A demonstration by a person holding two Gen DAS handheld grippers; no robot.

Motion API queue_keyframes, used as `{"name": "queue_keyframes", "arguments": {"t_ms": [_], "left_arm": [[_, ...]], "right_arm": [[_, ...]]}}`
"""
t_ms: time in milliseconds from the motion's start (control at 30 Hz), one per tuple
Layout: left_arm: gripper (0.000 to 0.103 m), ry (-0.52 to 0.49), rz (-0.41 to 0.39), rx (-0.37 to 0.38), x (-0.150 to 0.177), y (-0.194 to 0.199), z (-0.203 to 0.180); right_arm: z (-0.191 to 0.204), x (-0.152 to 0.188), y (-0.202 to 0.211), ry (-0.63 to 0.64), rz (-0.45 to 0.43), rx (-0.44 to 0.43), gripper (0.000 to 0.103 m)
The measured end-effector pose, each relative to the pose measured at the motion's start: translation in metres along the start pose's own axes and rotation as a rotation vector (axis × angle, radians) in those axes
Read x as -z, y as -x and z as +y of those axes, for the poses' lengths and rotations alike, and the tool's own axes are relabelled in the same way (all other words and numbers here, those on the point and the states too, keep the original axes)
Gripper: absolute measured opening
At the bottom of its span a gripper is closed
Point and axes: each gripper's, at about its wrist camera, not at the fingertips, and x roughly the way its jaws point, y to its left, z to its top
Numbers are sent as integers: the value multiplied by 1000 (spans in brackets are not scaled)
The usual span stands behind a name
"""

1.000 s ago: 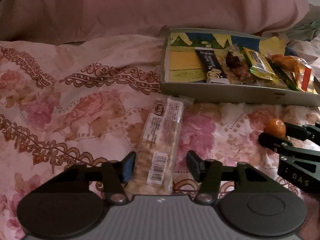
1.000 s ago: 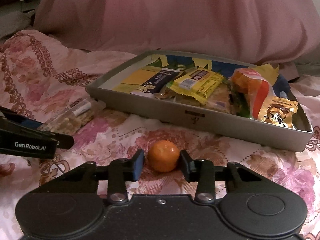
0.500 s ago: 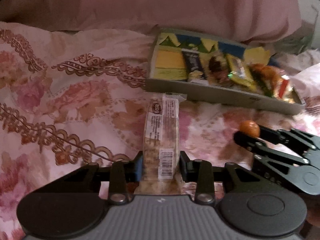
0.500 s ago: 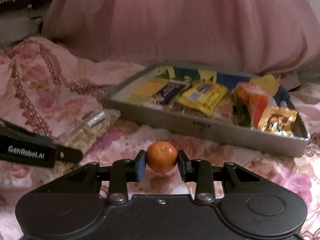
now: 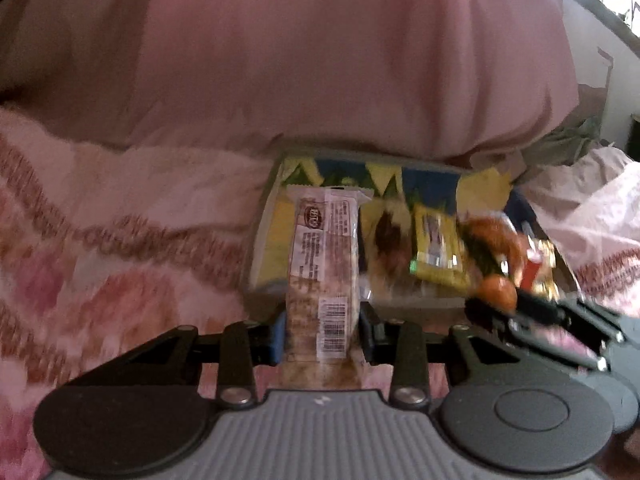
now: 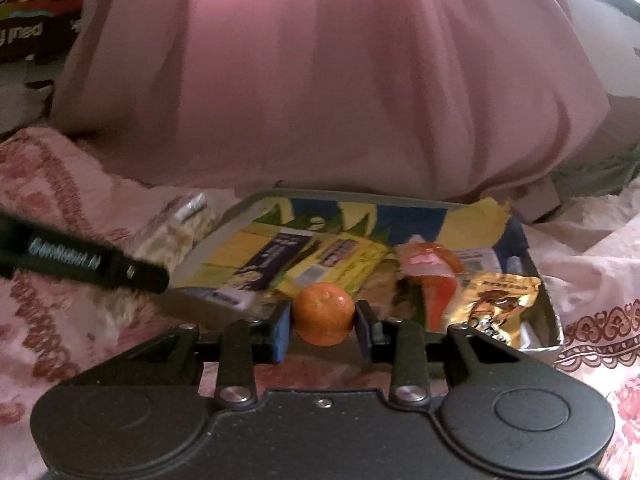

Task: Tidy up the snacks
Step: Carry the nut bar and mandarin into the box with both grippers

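My left gripper (image 5: pixel 322 334) is shut on a long clear cracker packet (image 5: pixel 322 264) and holds it lifted in front of the grey snack tray (image 5: pixel 256 236). My right gripper (image 6: pixel 322 330) is shut on a small orange (image 6: pixel 323 314) and holds it just before the tray's (image 6: pixel 554 320) near wall. The tray holds several wrapped snacks: a dark bar (image 6: pixel 272 264), a yellow packet (image 6: pixel 340 264), an orange-and-white bag (image 6: pixel 432 268) and a gold packet (image 6: pixel 492 304). The right gripper with the orange (image 5: pixel 496 292) shows at the right of the left wrist view.
The tray lies on a floral pink bedspread (image 5: pixel 100 248). A large pink pillow (image 6: pixel 320 72) rises right behind it. The left gripper's finger (image 6: pixel 80 262) crosses the left of the right wrist view. Rumpled cloth (image 5: pixel 576 148) lies at the far right.
Both grippers have closed on their items, lifted them off the bedspread and moved forward toward the tray. The cracker packet now hangs over the tray's left end.
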Motion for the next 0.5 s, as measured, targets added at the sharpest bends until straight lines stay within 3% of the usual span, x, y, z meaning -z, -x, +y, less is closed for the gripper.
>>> {"name": "queue_keyframes", "arguments": {"t_ms": [200,500], "left_arm": [[39,-4,-26,-41,-33,-42,-21],[39,-4,-14,-44,-34,-78,-41]], "right_arm": [[-21,-3,-14,-56,2,30,36],[-25,1,-21,-70,38,40,36]]}}
